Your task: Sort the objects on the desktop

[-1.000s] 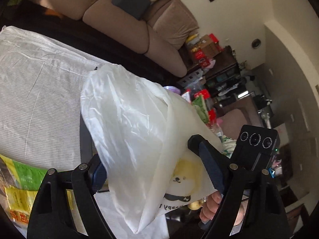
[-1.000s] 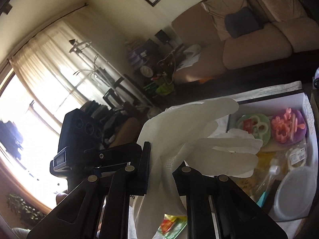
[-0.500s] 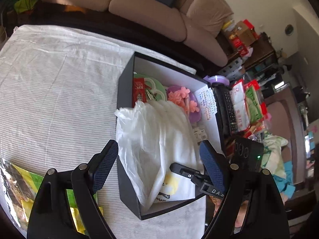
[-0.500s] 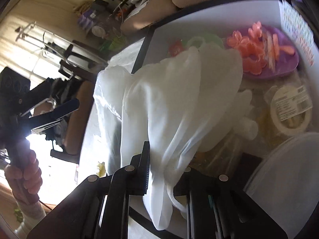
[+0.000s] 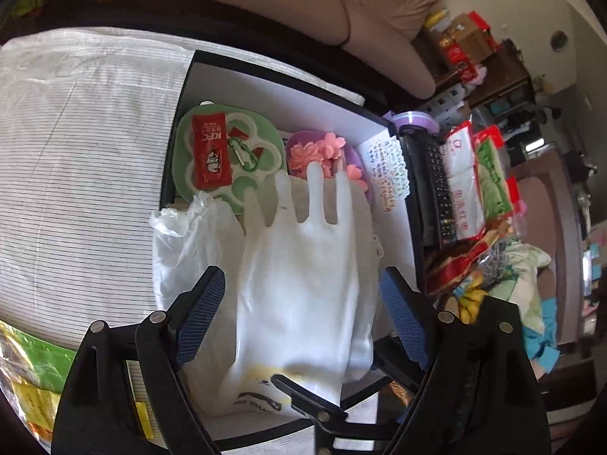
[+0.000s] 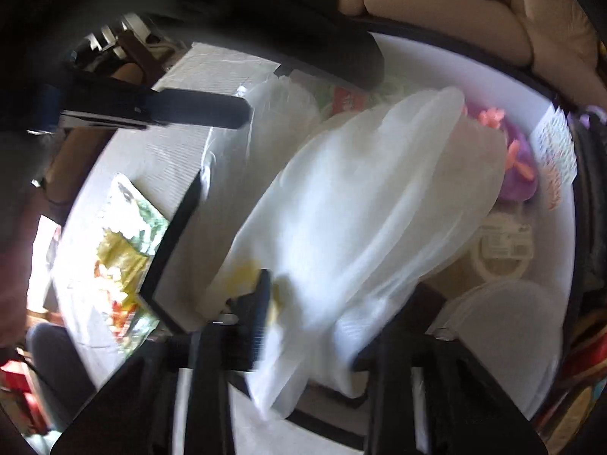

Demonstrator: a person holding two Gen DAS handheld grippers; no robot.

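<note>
Jaws of the right gripper (image 6: 315, 326) have just been opening and now stand part-open astride the white rubber glove (image 5: 303, 276), no pad pressing it. Evidently a release: the glove lies atop a plastic bag (image 5: 182, 250) inside the black box (image 5: 265, 72). Left gripper (image 5: 299, 314) hovers wide open, holding nothing.

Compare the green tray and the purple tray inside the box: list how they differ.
The green tray is the bigger and lies at the box's left end; the purple tray lies beside it to the right. The green tray carries a red KFC sachet and a green carabiner; the purple tray carries pink flower shapes. The white glove partly covers both.
</note>
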